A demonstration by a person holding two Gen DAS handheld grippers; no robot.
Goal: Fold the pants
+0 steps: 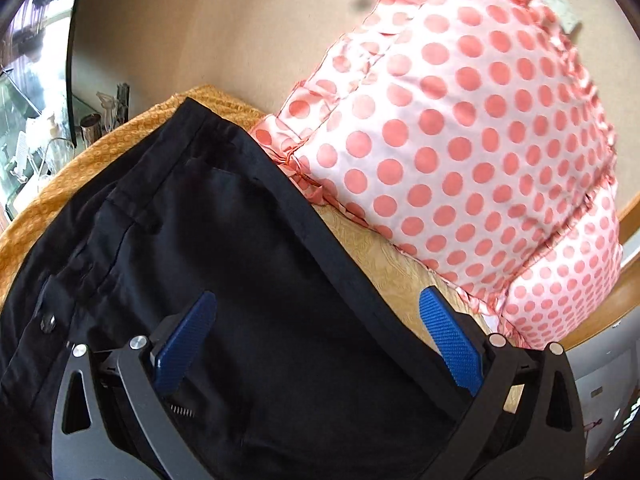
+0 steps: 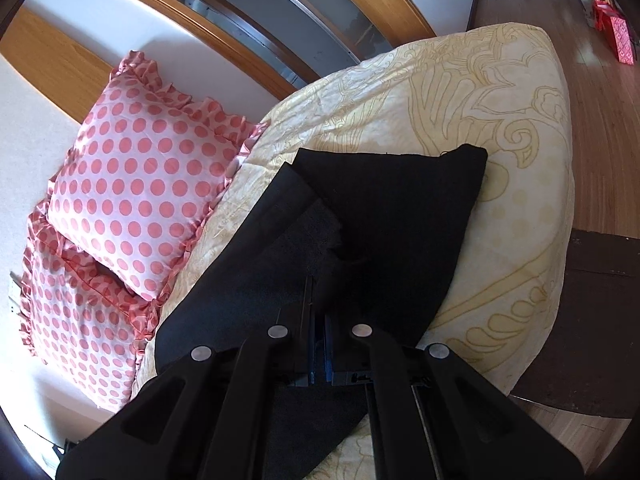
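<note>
Left gripper [image 1: 318, 316] spread wide, empty; right gripper [image 2: 320, 320] pinched closed.

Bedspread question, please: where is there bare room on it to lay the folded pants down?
The cream bedspread lies bare beyond the black pants, out to its rounded edge by the wooden floor. Only a narrow strip separates the pants from the polka-dot pillows, so that side is crowded.

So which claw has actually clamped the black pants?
The right claw, shut on the black fabric pants; the left claw is spread open.
</note>
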